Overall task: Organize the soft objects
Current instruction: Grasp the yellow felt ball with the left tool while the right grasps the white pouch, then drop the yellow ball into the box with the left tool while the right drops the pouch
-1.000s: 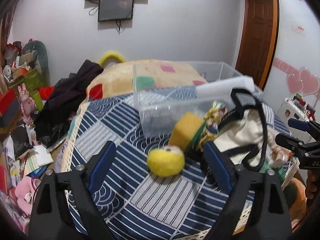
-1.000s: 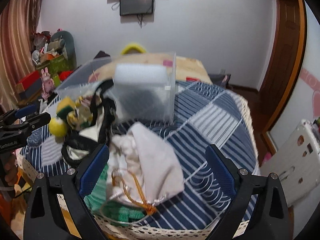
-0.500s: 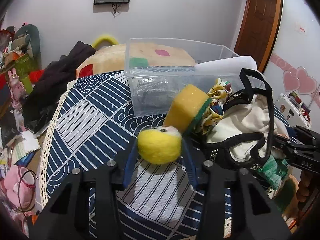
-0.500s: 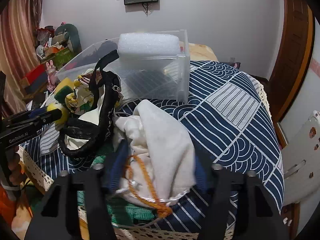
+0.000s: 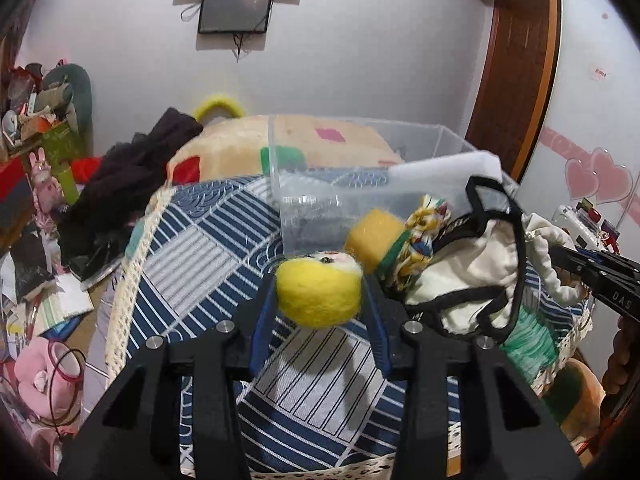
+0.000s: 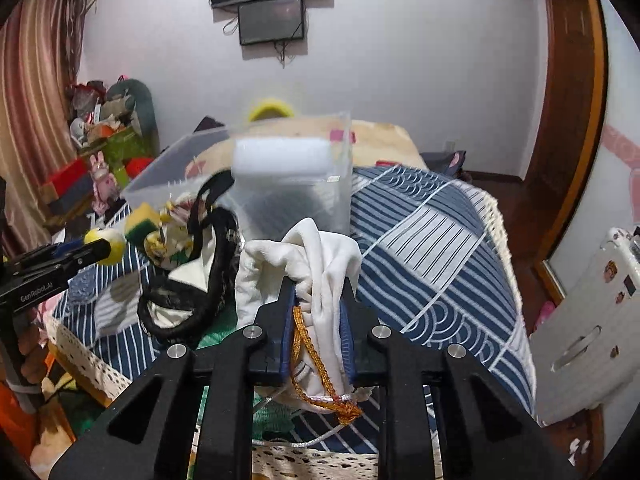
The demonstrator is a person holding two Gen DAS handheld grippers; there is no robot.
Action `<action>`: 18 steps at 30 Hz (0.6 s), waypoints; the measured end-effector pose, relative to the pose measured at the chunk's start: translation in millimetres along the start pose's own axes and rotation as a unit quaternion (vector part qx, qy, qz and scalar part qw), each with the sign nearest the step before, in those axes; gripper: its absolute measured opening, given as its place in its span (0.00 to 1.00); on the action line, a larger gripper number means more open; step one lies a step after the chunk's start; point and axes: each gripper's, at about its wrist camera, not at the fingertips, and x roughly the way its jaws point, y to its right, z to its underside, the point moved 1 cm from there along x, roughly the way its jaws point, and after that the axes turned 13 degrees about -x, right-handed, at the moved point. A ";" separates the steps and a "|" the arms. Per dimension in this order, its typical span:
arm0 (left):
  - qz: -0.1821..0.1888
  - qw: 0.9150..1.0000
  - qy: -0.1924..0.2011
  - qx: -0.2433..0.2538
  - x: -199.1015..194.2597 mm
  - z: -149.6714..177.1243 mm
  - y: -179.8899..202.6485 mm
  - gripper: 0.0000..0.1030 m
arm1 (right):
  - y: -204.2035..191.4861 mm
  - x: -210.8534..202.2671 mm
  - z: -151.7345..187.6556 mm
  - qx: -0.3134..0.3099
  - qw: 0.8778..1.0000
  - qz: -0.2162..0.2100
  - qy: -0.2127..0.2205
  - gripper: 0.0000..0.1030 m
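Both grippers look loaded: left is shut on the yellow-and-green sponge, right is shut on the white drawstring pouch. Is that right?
Not quite. The left wrist view shows the left gripper shut on the yellow felt ball; the yellow-and-green sponge lies beyond it, ungripped. The right gripper is indeed shut on the white drawstring pouch.

Blue patterned tablecloth [image 5: 208, 256] — clear bin [image 5: 320, 184], sponge [image 5: 374, 240], canvas bag [image 5: 468, 280].

Fuzzy felt ball [image 5: 319, 297], clear glossy plastic bin [image 5: 360, 184], matt cloth pouch [image 6: 316, 264]
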 end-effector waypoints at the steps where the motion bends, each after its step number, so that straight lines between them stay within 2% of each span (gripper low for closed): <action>1: 0.000 1.000 0.006 0.002 -3.5 -2.5 2.3 0.40 | 1.8 -2.2 -1.3 0.002 1.000 0.003 0.005 0.17; 12: 0.012 0.998 0.058 0.014 -29.7 -29.7 16.0 0.40 | 8.9 -25.1 -30.0 0.003 0.998 0.022 0.057 0.17; 18: 0.020 0.996 0.081 0.023 -32.9 -49.6 26.9 0.40 | 5.6 -17.0 -55.4 -0.013 0.997 0.024 0.077 0.17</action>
